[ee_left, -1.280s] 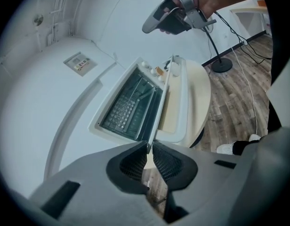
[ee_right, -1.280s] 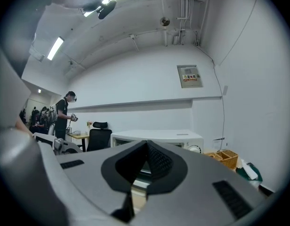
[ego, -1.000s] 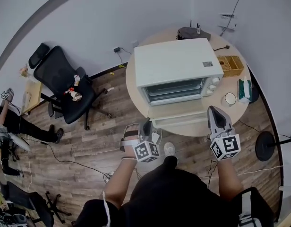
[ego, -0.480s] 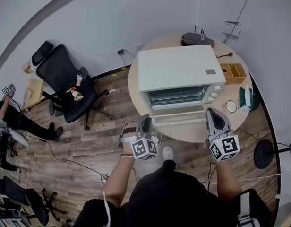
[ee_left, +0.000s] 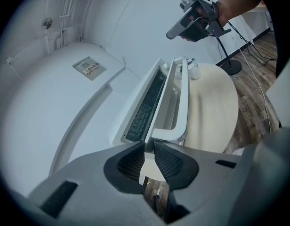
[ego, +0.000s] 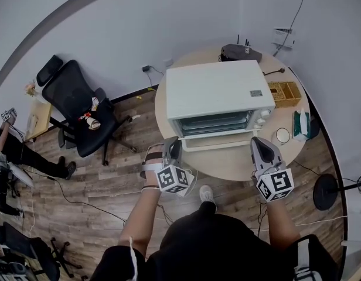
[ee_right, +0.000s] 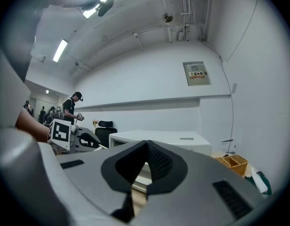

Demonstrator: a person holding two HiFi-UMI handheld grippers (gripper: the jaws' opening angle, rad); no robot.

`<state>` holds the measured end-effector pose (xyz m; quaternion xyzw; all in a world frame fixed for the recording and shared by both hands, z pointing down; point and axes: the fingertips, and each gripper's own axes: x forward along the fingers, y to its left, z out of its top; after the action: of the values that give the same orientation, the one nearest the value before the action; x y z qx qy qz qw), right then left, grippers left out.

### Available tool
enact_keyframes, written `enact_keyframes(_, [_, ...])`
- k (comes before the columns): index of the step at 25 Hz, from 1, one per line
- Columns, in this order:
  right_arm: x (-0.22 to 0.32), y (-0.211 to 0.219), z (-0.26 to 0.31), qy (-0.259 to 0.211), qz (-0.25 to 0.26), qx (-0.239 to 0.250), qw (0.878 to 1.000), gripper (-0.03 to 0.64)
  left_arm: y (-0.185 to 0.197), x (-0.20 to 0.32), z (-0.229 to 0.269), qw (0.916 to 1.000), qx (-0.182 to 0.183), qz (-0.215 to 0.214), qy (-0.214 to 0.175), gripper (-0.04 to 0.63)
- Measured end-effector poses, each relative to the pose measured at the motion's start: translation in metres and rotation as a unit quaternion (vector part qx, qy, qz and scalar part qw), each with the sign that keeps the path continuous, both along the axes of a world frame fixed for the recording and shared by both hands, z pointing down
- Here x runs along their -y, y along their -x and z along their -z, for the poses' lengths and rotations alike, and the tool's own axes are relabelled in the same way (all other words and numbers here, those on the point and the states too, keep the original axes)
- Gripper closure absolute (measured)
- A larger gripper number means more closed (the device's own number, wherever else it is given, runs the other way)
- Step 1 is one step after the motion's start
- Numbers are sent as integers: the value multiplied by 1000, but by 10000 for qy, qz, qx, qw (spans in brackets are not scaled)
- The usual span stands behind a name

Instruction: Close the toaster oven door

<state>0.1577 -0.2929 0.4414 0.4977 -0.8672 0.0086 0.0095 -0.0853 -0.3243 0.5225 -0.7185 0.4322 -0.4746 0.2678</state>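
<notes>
A white toaster oven (ego: 218, 89) stands on a round beige table (ego: 227, 163). Its door (ego: 218, 138) is tilted up and only slightly ajar, with dark glass showing in the gap. My left gripper (ego: 172, 147) is at the door's left end. In the left gripper view its jaws (ee_left: 149, 147) are opening, a narrow gap between the pads, and the corner of the door handle (ee_left: 182, 102) sits at the tips. My right gripper (ego: 258, 145) hovers in front of the door's right end, shut and empty (ee_right: 146, 147).
A black office chair (ego: 81, 107) stands left of the table. On the table are a wicker basket (ego: 286, 81), a black box with antennas (ego: 239, 52), a white cup (ego: 282, 136) and a green pack (ego: 302, 122). A round stand base (ego: 327, 192) and cables lie on the wood floor.
The oven door has swung up from lying flat open to nearly closed. My left gripper rose with its left end, and the right gripper shifted slightly up and left.
</notes>
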Motion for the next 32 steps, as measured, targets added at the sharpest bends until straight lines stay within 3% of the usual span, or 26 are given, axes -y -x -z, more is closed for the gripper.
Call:
enact_keyframes(21, [11, 17, -5, 115, 277, 22, 9995, 617, 5, 56, 13, 9990, 388, 224, -74, 525])
enact_keyframes(32, [12, 24, 0, 118, 334, 47, 9994, 617, 6, 57, 16, 9968, 471, 402, -498, 505])
